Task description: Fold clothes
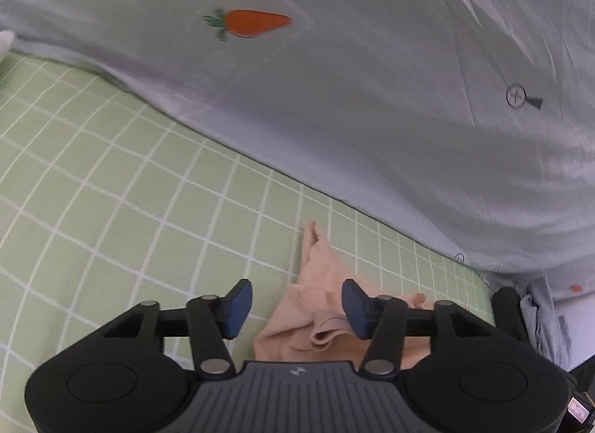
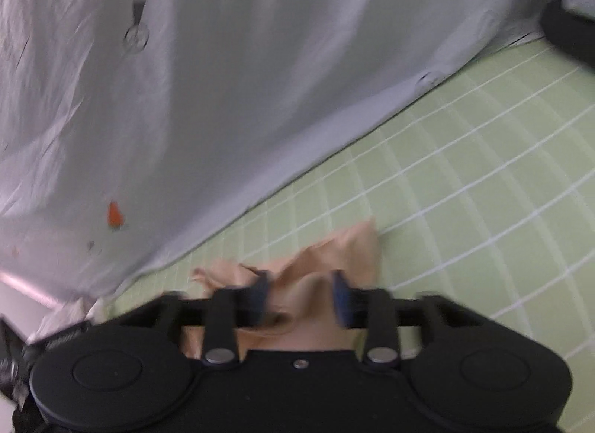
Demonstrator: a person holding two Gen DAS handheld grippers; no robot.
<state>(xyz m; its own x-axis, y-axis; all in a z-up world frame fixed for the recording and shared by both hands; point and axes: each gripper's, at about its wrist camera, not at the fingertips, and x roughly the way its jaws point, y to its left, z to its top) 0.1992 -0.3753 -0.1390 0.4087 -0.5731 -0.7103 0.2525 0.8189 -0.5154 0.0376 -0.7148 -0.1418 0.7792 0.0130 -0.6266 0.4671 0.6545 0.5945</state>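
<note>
The peach garment [image 1: 312, 306] lies crumpled on the green checked sheet [image 1: 111, 191], close to the edge of the pale grey carrot-print quilt [image 1: 334, 79]. Both grippers — left [image 1: 296, 308], right [image 2: 303, 295] — stand apart over it, the 2 pairs of pads clamping nothing.

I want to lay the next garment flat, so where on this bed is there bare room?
Free: the green checked sheet left of the peach garment, up to the grey quilt's edge; also the checked sheet right of the garment in the right wrist view. Crowded: around both open grippers, left gripper, right gripper.
</note>
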